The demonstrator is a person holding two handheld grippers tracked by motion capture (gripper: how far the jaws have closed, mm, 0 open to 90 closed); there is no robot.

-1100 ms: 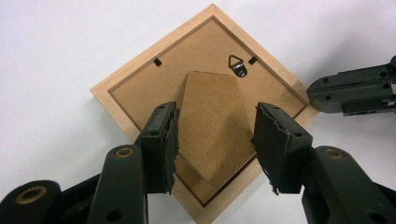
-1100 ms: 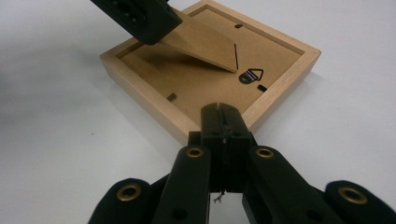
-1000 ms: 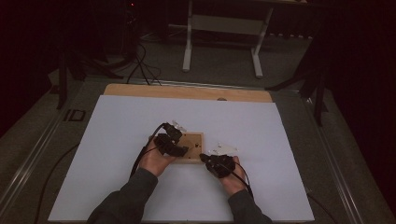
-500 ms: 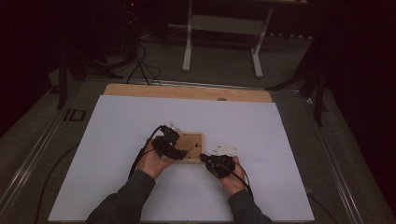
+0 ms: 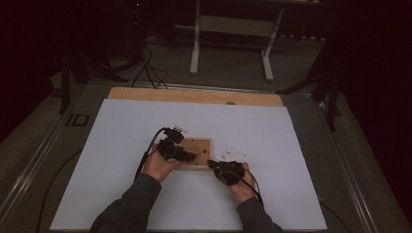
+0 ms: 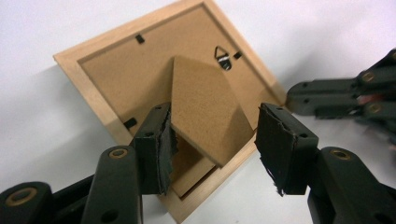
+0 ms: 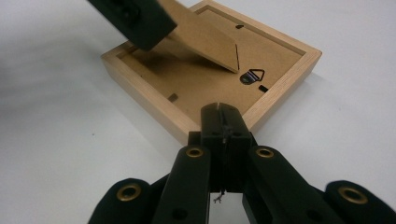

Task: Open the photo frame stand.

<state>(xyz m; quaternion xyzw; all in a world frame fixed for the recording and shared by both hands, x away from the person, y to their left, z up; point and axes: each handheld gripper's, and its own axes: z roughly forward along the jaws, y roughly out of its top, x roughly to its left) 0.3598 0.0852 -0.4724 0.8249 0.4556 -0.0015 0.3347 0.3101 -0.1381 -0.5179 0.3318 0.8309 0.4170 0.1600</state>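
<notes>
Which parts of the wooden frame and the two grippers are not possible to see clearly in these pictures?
- Picture frame, front side: it lies face down on the white sheet in all views.
- Frame's near corner, left gripper view: cut off by the bottom edge, behind the left gripper.
- Easel stand, far end, right gripper view: covered by the left gripper.
- Right gripper: whether its tip touches the frame, I cannot tell.
- High view: clips too small.

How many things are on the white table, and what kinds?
Wooden picture frame: 1
Black claws, left claw and right claw: 2
Total: 3
</notes>
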